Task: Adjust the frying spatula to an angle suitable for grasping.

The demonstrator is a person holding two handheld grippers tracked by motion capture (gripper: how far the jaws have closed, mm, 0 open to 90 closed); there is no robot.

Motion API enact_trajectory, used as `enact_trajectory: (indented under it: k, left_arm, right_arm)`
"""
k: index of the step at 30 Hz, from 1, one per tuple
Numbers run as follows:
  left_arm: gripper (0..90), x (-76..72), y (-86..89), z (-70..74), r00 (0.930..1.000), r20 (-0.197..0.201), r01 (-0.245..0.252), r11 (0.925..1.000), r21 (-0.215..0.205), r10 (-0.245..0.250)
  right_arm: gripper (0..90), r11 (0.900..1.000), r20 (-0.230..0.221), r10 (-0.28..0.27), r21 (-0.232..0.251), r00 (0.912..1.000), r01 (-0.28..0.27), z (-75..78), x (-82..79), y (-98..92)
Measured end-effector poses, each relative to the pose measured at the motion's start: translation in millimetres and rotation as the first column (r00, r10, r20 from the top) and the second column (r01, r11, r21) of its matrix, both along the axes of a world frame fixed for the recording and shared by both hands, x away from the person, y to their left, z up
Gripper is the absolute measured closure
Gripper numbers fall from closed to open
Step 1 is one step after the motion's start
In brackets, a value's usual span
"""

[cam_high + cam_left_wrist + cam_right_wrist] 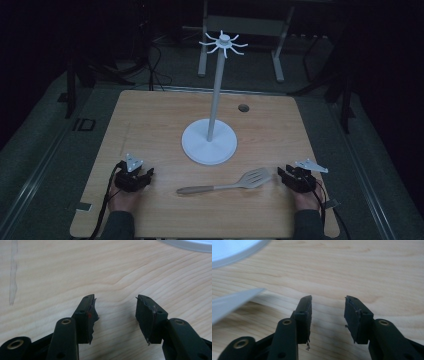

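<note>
Jaws of left gripper (115, 308) parted wide, bare wood between, nothing held; same for right gripper (327, 307), apart and empty. Both resting low at near edge of table (150, 115), left one near-left (134, 176), right one near-right (297, 177), a hand behind each.

Spatula (227, 184) flat on the wood between them, near centre: slotted head toward the right, just beside right gripper, handle running left toward mid-table. Pale edge of its head visible at left of right gripper view (234, 302). White stand (210, 142) farther back, round base on table, tall pole, ring of hooks (223, 44) at top. Rim of base seen in left gripper view (190, 244).

Likely job: lift spatula, hang on a hook. Not yet started.

Risks, as judged:
- Thin flat head against wood; pinch there likely to skid it away or scrape the jaw tips on the table. Handle the safer grab.
- Grip far from balance point: spatula droops or swings in the jaws.
- Hooks small and high on a slim pole; a bump could tip or slide the stand.
- Hanging hole at handle end not discernible; a miss means a drop onto the base.
- Dim light, fine detail poor.
</note>
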State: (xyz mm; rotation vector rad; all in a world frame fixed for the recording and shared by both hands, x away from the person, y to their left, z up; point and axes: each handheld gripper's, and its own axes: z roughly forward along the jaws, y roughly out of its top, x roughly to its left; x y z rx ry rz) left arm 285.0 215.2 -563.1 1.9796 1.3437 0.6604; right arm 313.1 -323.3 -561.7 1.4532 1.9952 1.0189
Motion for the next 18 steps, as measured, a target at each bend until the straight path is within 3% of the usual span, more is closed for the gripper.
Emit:
enact_trajectory:
  k: [8, 11, 14, 16, 18]
  left_arm:
    - [50.1, -7.7, 3.7, 9.6, 0.9990, 0.043, -0.009, 0.9978, -0.066, 0.012]
    - [50.1, -8.0, 5.2, 10.5, 0.9990, 0.040, -0.015, 0.9971, -0.075, 0.018]
    - [49.9, -8.2, 5.4, 10.6, 0.9990, 0.038, -0.021, 0.9975, -0.067, 0.024]
    - [49.7, -8.9, 4.7, 10.9, 0.9987, 0.044, -0.025, 0.9976, -0.064, 0.027]
    - [49.3, -9.3, 4.3, 11.1, 0.9986, 0.043, -0.026, 0.9976, -0.064, 0.029]
  right_arm:
    - [66.2, 0.995, 0.067, 0.097, -0.008, 0.9931, -0.096, 22.7, -9.8, 14.6]
    - [67.4, 0.993, 0.077, 0.116, -0.009, 0.9902, -0.116, 27.1, -11.0, 18.1]
    - [71.1, 0.988, 0.097, 0.154, -0.023, 0.9833, -0.152, 33.0, -10.5, 25.4]
    - [77.5, 0.984, 0.098, 0.176, -0.028, 0.9795, -0.174, 36.3, -9.8, 28.9]
    - [84.8, 0.976, 0.101, 0.220, -0.031, 0.9703, -0.217, 42.6, -9.1, 34.4]
